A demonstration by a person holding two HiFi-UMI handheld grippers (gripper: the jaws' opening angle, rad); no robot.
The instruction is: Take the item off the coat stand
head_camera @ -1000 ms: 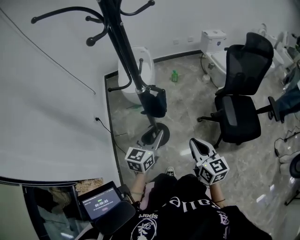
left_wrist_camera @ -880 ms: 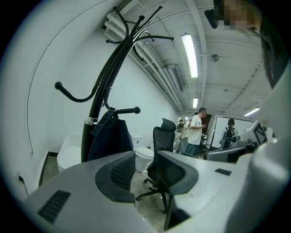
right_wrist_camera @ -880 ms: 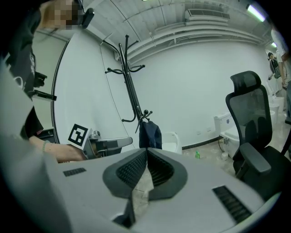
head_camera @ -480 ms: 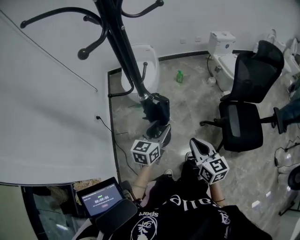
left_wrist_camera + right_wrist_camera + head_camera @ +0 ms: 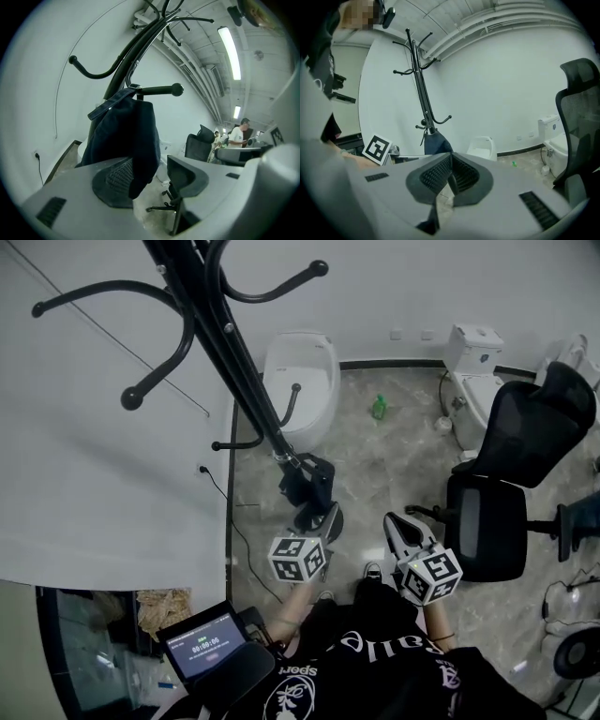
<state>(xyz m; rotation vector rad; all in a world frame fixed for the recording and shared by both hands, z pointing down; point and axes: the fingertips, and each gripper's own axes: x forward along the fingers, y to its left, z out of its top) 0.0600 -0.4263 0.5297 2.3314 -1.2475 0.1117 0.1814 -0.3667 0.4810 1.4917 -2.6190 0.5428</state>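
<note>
The left gripper [image 5: 325, 521] has its jaws spread wide and opening. In the left gripper view [image 5: 152, 180] the bottom corner of the dark bag [image 5: 124, 136] hangs down between them, just in front of the left pad. The right pad stands well clear of the cloth. Whether the left pad touches it cannot be told.

The bag hangs by its strap from a low, knobbed peg [image 5: 159, 90] of the black coat stand [image 5: 126, 65]. In the head view the bag [image 5: 314, 479] sits low on the pole, just above the round base. The tips of the left gripper reach up to its lower edge.

The left forearm stretches forward from the person's body, with the marker cube nearest the chest and the jaws aimed at the stand [image 5: 234, 343].

The right gripper [image 5: 401, 526] is held out beside the left one but apart from it, also pointing forward, over bare floor. In its own view [image 5: 451, 176] the ribbed pads are pressed together with nothing between them. The stand [image 5: 419, 79] and the bag [image 5: 436, 143] show beyond, off to the left.

A white toilet [image 5: 300, 381] stands behind the stand against the wall, with a green bottle [image 5: 379, 407] on the floor near it. A black office chair [image 5: 506, 484] stands to the right.
</note>
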